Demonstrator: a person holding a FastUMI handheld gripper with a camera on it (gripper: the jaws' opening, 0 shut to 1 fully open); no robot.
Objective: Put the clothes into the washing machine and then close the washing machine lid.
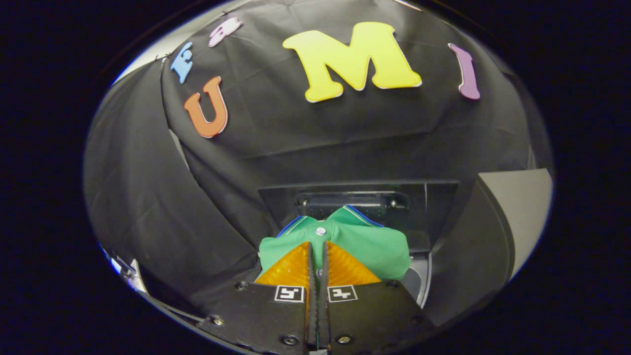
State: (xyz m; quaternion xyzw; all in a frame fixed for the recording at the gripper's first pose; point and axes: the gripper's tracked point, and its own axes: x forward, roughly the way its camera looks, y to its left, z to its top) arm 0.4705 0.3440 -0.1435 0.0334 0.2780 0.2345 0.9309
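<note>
Gripper view: gripper [318,256] pinched tight on folded green collared shirt [367,241]; raised dark washing machine lid [429,202] just beyond; black cloth wall [296,138] far behind.

The green shirt [345,241] is soft matt knit cloth with a small smooth button at the collar, pinched between the nearly closed fingers of the tool [318,254], whose ribbed pads [291,268] look like translucent plastic (the mounts behind are matt, with metal screws). The washing machine [434,207] shows dark, smooth, faintly glossy plastic.
</note>
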